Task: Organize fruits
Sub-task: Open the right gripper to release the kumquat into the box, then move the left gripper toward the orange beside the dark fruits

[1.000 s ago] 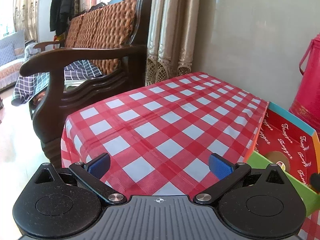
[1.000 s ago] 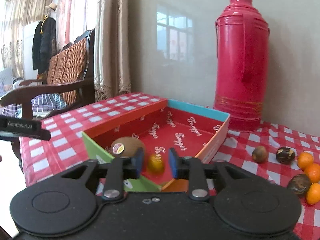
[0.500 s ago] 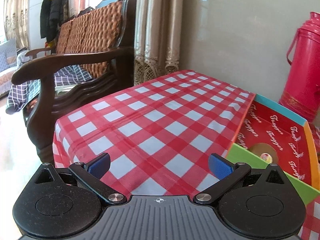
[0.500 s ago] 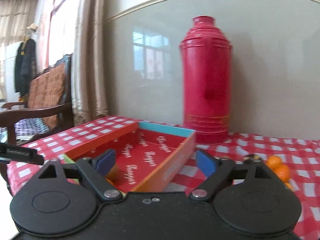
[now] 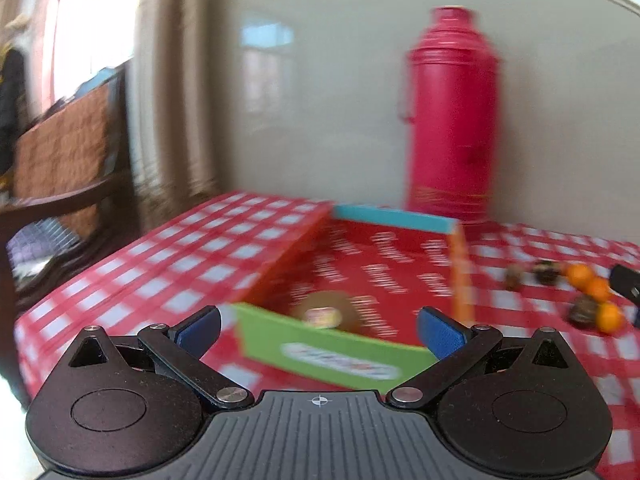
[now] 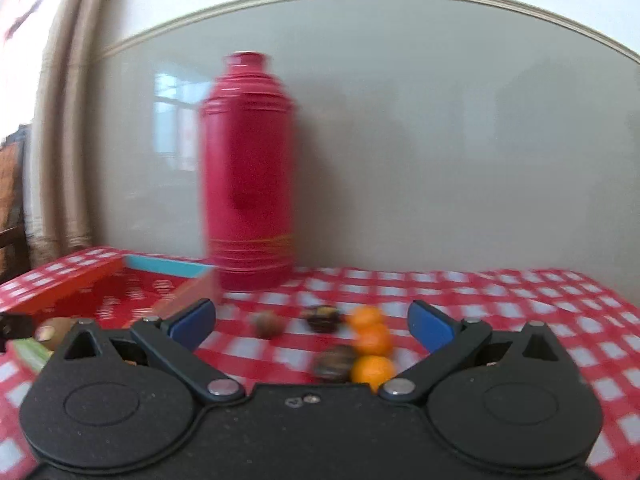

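Note:
A shallow colourful box [image 5: 332, 350] with a red floor sits on the checked tablecloth; a brown kiwi [image 5: 326, 314] lies inside near its green front wall. My left gripper [image 5: 318, 330] is open and empty just in front of that wall. My right gripper [image 6: 312, 324] is open and empty, facing loose fruit: three small oranges [image 6: 372, 338] and several brown fruits [image 6: 334, 364] on the cloth. The box [image 6: 100, 280] and kiwi [image 6: 54, 330] show at the left of the right wrist view. Both views are blurred.
A tall red thermos [image 6: 248, 176] stands against the wall behind the box, also in the left wrist view [image 5: 452, 120]. A wooden chair [image 5: 64, 168] and curtain stand left of the table. The loose fruit shows at right in the left wrist view [image 5: 592, 284].
My right gripper opened, let go of a small orange fruit in the box, and swung right toward the loose fruit. My left gripper turned right to face the box.

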`<action>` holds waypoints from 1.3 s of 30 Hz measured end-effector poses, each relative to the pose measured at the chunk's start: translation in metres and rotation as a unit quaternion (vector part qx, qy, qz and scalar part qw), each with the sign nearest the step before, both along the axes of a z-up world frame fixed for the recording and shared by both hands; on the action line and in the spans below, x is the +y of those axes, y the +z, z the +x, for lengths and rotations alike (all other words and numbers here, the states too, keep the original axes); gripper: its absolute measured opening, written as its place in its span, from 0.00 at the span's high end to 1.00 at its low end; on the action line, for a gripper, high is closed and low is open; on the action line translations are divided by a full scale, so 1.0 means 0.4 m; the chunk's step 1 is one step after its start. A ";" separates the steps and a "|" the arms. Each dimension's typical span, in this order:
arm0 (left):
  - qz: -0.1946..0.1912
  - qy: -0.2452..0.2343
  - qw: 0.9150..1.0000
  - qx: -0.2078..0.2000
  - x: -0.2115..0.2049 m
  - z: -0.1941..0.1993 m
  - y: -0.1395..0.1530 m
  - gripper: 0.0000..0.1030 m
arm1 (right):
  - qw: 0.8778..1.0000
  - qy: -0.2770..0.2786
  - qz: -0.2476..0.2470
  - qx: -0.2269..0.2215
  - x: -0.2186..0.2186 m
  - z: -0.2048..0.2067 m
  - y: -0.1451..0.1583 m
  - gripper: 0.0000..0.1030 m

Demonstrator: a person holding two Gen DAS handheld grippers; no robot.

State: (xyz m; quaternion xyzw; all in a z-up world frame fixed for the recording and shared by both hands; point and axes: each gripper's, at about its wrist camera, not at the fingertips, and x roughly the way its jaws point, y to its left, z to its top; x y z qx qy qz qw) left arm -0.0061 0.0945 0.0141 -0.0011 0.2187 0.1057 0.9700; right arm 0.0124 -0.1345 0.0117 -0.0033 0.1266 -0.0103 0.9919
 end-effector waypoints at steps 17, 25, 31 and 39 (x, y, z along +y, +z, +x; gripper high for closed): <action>0.063 -0.167 0.984 0.012 -0.374 0.083 -0.041 0.00 | 0.972 -0.231 0.042 -0.003 -0.316 -0.096 -0.002 0.06; 0.049 -0.223 0.973 0.038 -0.452 0.159 -0.057 0.00 | 0.967 -0.248 0.062 -0.003 -0.370 -0.123 -0.002 0.06; 0.030 -0.224 0.972 0.063 -0.461 0.220 -0.063 0.16 | 0.965 -0.247 0.085 -0.001 -0.386 -0.127 -0.001 0.06; 0.038 -0.250 0.967 0.040 -0.539 0.187 -0.061 0.18 | 0.967 -0.247 0.069 -0.002 -0.368 -0.119 0.000 0.06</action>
